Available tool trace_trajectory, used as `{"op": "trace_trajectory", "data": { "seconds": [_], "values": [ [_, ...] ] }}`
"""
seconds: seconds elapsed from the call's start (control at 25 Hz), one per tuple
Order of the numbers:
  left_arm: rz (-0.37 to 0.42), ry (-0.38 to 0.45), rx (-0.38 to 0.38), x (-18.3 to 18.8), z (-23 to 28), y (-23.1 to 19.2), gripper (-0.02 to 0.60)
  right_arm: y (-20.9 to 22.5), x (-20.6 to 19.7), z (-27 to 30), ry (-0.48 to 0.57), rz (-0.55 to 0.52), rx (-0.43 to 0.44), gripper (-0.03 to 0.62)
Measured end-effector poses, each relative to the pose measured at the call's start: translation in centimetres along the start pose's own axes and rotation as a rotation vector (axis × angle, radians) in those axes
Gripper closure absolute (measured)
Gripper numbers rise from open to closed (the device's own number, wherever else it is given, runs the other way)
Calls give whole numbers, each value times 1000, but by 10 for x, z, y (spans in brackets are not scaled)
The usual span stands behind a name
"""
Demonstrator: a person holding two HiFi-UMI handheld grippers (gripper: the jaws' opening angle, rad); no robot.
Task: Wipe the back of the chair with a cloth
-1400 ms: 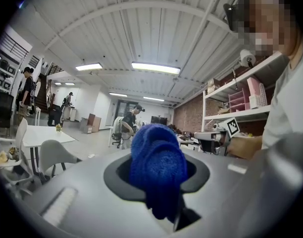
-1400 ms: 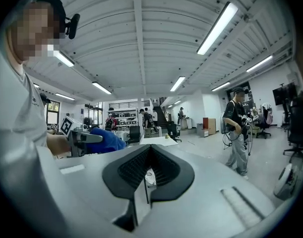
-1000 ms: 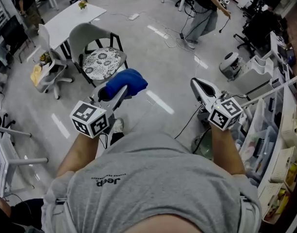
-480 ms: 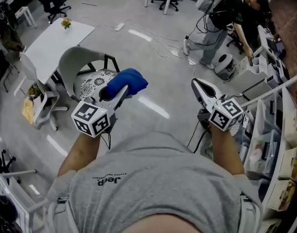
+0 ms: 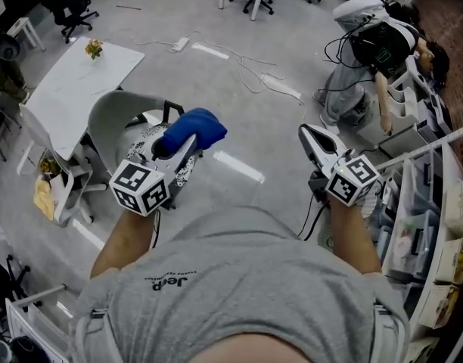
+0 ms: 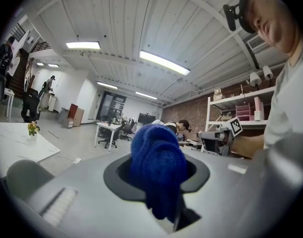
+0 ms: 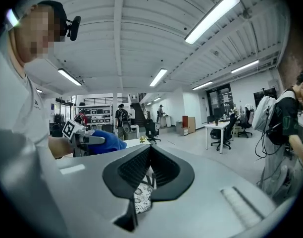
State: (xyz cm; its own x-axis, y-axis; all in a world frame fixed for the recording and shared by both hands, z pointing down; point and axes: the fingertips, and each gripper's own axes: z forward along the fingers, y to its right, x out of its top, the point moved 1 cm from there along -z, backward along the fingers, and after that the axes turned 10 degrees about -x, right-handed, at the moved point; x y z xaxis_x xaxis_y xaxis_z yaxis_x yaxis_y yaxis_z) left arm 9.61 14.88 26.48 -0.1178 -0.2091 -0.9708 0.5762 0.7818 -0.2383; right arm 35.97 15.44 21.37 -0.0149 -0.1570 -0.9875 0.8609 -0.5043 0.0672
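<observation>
The chair stands at my left in the head view, with a grey curved back (image 5: 110,116) and a patterned seat cushion (image 5: 150,144). My left gripper (image 5: 184,144) is held in the air just right of it, shut on a bunched blue cloth (image 5: 194,129). In the left gripper view the cloth (image 6: 157,165) bulges out of the jaws and hides the fingertips. My right gripper (image 5: 306,132) hovers over bare floor well to the right, shut with nothing in it. In the right gripper view a bit of the cushion (image 7: 141,195) shows below the touching fingertips of that gripper (image 7: 150,148).
A white table (image 5: 65,93) with a small plant (image 5: 93,48) stands beyond the chair, a second white chair (image 5: 61,191) to its left. Cables (image 5: 250,70) trail over the floor. A person (image 5: 371,48) bends over at the right, near shelves with bins (image 5: 436,210).
The chair has come closer and now lies right beside the left gripper and cloth. Both grippers keep the same pose and grip. The person at the back has shifted right and bent down.
</observation>
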Motion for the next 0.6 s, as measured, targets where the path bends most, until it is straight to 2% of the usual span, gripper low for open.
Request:
{"op": "trace_trajectory", "data": {
  "seconds": [0.16,0.32,0.48,0.6],
  "values": [
    [-17,-21,5,-1,29,-18,407,28,-3,15,-10,18,-6,591],
    [-7,-32,33,-1,73,-25,407,78,-6,28,-7,33,16,591],
    [14,-35,120,4,117,-41,407,135,-4,58,25,26,79,591],
    [-14,-33,194,6,150,-54,407,174,1,90,14,6,137,591]
  ]
}}
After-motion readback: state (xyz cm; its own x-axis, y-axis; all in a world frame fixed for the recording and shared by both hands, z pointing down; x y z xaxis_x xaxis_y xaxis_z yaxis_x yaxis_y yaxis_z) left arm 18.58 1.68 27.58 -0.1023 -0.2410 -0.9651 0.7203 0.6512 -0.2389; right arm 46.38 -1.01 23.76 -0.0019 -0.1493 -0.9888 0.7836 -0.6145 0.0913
